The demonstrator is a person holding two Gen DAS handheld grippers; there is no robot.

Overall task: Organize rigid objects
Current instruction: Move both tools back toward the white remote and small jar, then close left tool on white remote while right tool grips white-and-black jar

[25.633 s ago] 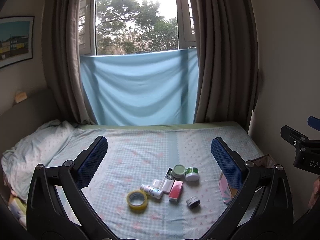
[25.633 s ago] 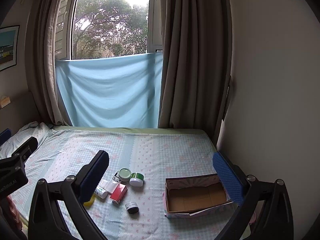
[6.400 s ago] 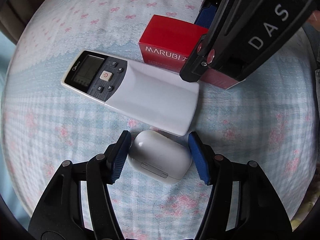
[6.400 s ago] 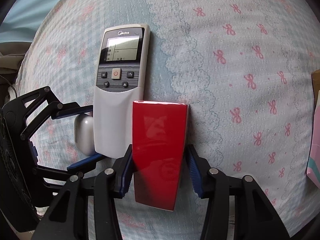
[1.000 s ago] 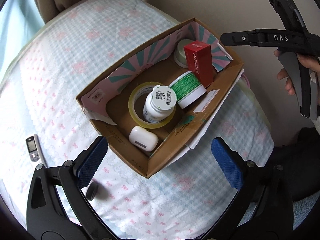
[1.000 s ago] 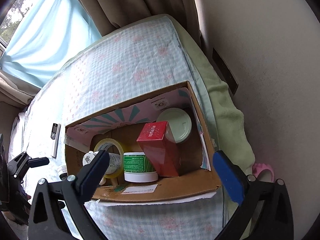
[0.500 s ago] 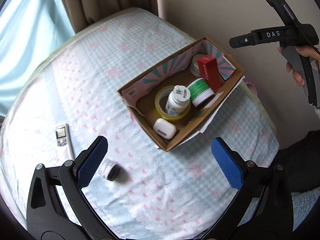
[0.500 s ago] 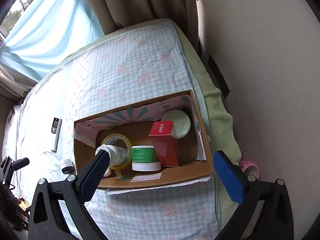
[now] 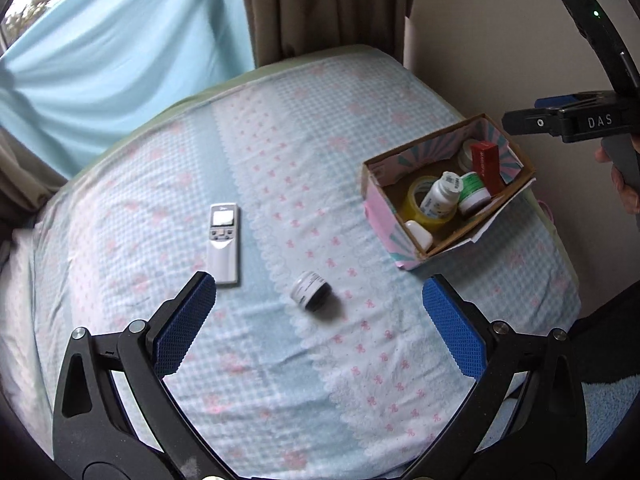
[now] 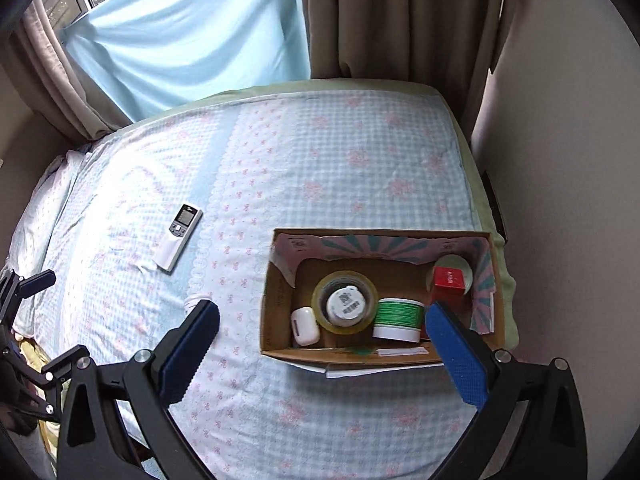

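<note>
Left hand-held gripper (image 9: pixel 320 320): spread wide, nothing between its blue pads, held high over the bed (image 9: pixel 400 380).
Right hand-held gripper (image 10: pixel 320 352): also spread wide and empty, raised over the near edge of the cardboard box (image 10: pixel 276 320).
Small jar (image 9: pixel 311 291): dark, with a white label, tipped on its side on the bed; it lies straight ahead of the left hand-held gripper, between the lines of its two fingers and below it.
Remote control (image 9: pixel 224 244): white, flat on the bed, ahead and to the left of the left hand-held gripper, its near end close to the left fingertip in that view; its long axis runs roughly away from the hand-held gripper.
Box contents: tape roll (image 10: pixel 345 296) with a white bottle (image 10: pixel 346 304) standing in its hole, white earbud case (image 10: pixel 305 326), green-labelled tub (image 10: pixel 399 318), red carton (image 10: pixel 450 282) and a pale-lidded jar behind it.
Nearer hand: the left, by my reckoning; jar and remote both lie well to the left of the right hand-held gripper.
Deciding relation: the jar sits centred ahead of the left hand-held gripper, so a straight descent looks enough; the remote would need the fingers placed across its narrow width.
Progress: most things are boxed; two are left on the bed.
</note>
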